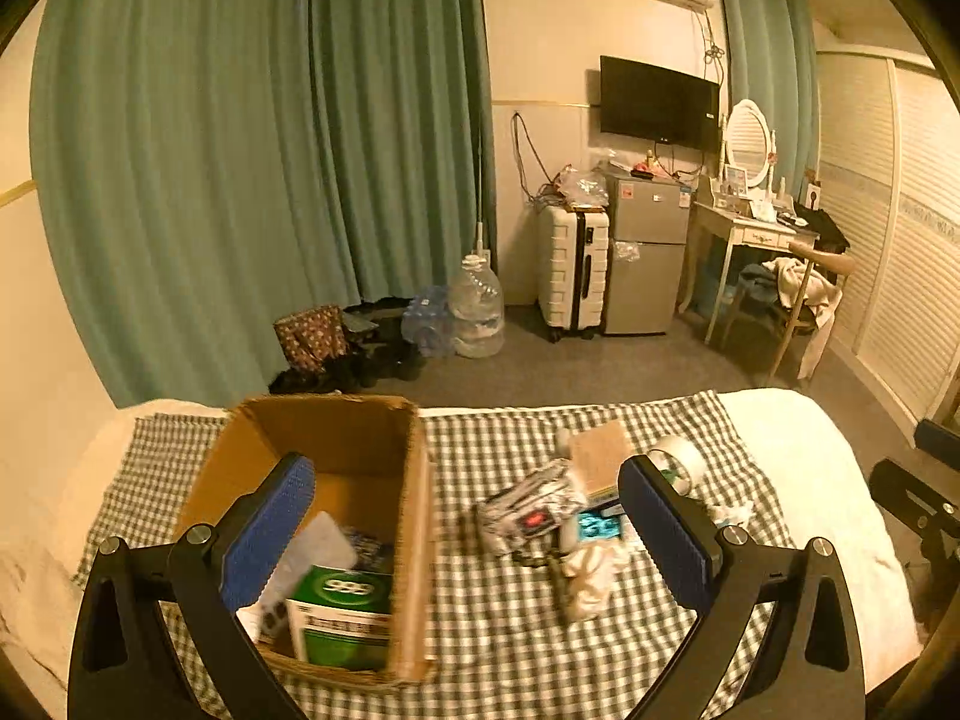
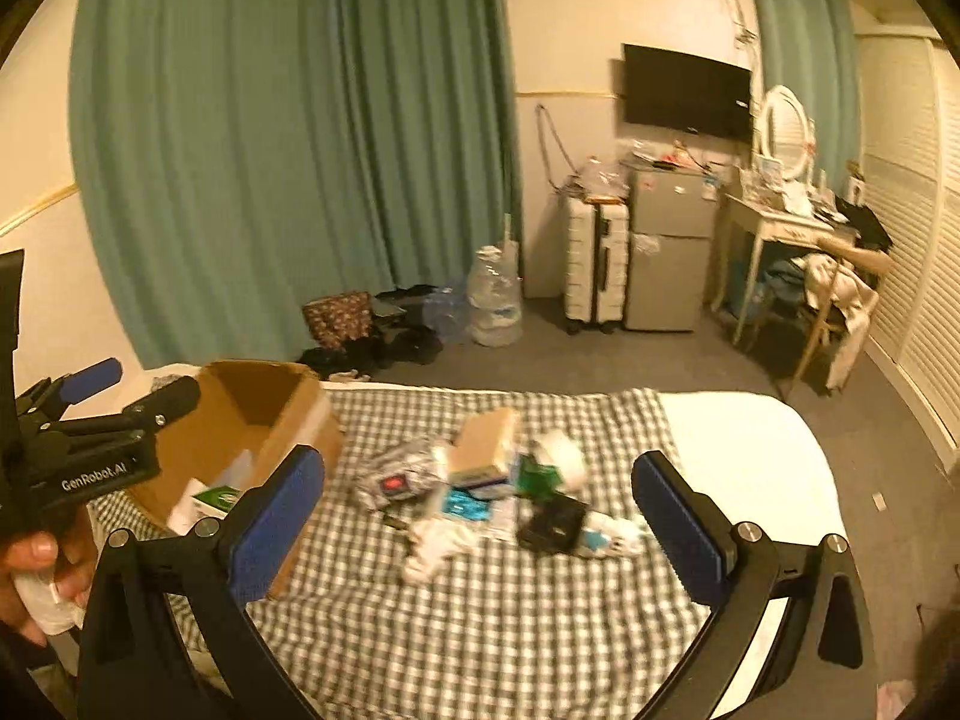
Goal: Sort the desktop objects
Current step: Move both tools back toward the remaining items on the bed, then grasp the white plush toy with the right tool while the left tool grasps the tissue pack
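A brown cardboard box (image 1: 336,450) stands open on the left of the checked cloth (image 1: 510,630). Inside it lie a green-and-white carton (image 1: 342,612) and a pale plastic piece (image 1: 318,546). My left gripper (image 1: 468,534) is open and holds nothing; its left finger hangs over the box. To the right lies a loose pile: a striped pouch (image 2: 396,474), a brown card box (image 2: 483,444), a white roll (image 2: 561,450), a teal packet (image 2: 462,504), a black object (image 2: 552,525) and crumpled white tissue (image 2: 438,546). My right gripper (image 2: 480,522) is open above this pile, holding nothing.
A hand (image 2: 30,564) holds the left gripper (image 2: 135,387) beside the box (image 2: 258,414). The cloth covers a white bed (image 2: 750,438). Beyond are green curtains (image 1: 240,150), a water jug (image 1: 477,312), a suitcase (image 1: 570,270), a small fridge (image 1: 645,252) and a dressing table (image 1: 750,234).
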Tool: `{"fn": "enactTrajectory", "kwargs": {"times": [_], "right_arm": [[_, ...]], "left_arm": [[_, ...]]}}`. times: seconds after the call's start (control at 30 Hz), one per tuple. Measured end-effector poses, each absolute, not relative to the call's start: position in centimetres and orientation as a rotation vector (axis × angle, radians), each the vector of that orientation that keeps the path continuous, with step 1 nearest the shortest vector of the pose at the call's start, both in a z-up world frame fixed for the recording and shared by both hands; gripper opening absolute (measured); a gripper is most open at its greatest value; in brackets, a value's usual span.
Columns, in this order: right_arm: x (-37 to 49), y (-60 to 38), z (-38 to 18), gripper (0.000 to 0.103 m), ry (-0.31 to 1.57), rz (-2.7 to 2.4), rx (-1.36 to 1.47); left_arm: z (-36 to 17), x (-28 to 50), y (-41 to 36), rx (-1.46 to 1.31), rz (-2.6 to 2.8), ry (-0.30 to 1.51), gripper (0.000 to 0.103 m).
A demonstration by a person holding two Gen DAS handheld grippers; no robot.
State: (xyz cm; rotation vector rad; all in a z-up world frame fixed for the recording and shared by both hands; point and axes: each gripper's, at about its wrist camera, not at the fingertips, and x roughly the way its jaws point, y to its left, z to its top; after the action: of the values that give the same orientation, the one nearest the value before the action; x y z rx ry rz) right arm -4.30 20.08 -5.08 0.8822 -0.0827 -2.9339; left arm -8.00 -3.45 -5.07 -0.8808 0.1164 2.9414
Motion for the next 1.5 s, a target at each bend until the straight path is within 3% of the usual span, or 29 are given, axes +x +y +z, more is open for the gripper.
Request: {"fn": "enactTrajectory", "kwargs": {"times": [0.63, 1.0, 1.37, 1.5], "right_arm": [[-8.4, 26.9, -12.7, 0.103, 0.071, -2.976, 1.037], [-14.8, 30.5, -19.1, 0.103, -0.215, -2.937, 1.297], [-17.1, 31.3, -24.3, 0.103, -0.358, -2.893, 1.397], [-17.4, 31.1, -25.8, 0.103, -0.317, -2.9, 1.414]], "left_arm": [[-13.6, -14.8, 2.5, -1.066, 2.844, 0.206, 0.103], [-18.6, -19.9, 2.8, -1.158, 2.829, 0.195, 0.103], [-24.1, -23.2, 3.5, -1.251, 2.792, 0.21, 0.103], [-25.3, -23.9, 3.1, -1.237, 2.799, 0.194, 0.103]]}}
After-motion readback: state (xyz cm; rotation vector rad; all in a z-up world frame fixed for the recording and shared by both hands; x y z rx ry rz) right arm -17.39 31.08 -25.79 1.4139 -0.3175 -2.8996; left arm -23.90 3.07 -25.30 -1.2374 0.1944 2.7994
